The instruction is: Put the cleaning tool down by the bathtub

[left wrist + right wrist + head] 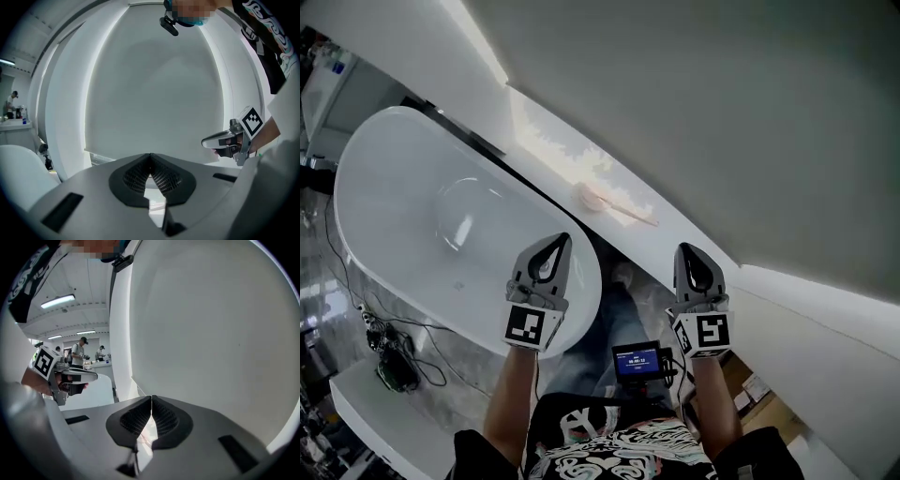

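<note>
A pale pink cleaning tool [612, 206] with a round head and a thin handle lies on the white ledge [546, 127] along the wall, just beyond the white bathtub [403, 187]. My left gripper [552, 247] hovers over the tub's near rim, jaws shut and empty. My right gripper [693, 257] is held level with it to the right, short of the ledge, also shut with nothing in it. In the left gripper view the pads [161, 177] meet, and the right gripper [220, 139] shows at the side. The right gripper view shows its own pads [164, 418] closed.
Cables and a small green device [391, 364] lie on the floor left of the tub, near a white platform [370, 412]. A small screen [637, 360] hangs at the person's chest. People [80, 350] stand far off in the room.
</note>
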`<state>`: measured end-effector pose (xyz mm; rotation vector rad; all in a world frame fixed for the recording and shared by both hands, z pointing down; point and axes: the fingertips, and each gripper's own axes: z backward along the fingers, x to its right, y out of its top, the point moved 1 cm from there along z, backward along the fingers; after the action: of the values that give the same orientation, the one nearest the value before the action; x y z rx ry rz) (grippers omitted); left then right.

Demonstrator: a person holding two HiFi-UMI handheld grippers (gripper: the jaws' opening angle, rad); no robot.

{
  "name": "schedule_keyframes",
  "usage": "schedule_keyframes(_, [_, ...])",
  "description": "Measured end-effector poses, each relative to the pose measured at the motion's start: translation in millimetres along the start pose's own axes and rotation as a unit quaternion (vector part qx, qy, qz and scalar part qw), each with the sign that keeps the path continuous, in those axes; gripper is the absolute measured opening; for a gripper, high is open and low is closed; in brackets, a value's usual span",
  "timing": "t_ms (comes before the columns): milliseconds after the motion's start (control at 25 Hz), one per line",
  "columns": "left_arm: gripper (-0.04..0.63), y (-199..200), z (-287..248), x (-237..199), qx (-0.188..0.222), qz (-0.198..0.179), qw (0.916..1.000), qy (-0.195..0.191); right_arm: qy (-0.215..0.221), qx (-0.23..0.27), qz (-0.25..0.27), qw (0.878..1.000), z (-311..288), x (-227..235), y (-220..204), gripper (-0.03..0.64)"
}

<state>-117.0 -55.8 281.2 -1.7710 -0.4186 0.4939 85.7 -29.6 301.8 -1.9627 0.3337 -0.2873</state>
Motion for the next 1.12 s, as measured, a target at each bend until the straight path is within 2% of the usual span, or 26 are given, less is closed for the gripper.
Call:
schedule_keyframes(120, [0.015,19,10,2,-0.036,-0.015,0.9992,-0.008,-0.006,0.008,0.0,1.0,10,-3,27,0.028])
schedule_keyframes(160, [0.015,30,11,3,-0.03,-0.018,0.9994,-0.009,-0.006,0.013,0.002,1.0,13,-3,35,0.028])
schedule_keyframes(240, [0.015,58,15,6,0.015,-0.016,0.9997,-0.006,-0.002,0.02,0.011,1.0,20,-7,48,0.028])
schedule_keyframes(400, [0.015,97,37,11,0.044,-0.023,0.9987,0.001,0.002,0.029,0.025,0.999,40,-22,71,0.028])
schedule_keyframes(600, [0.015,119,50,15,0.046,-0.038,0.9982,0.0,0.006,0.055,0.042,0.998,60,-26,104,0.028])
schedule_keyframes(800, [0.015,139,61,9,0.076,-0.029,0.9963,0.025,0.016,0.063,0.04,0.997,60,-32,117,0.028])
schedule_keyframes(1120, [0.015,180,84,-16,0.112,-0.032,0.9909,0.067,0.016,0.097,0.048,0.994,64,-45,168,0.028])
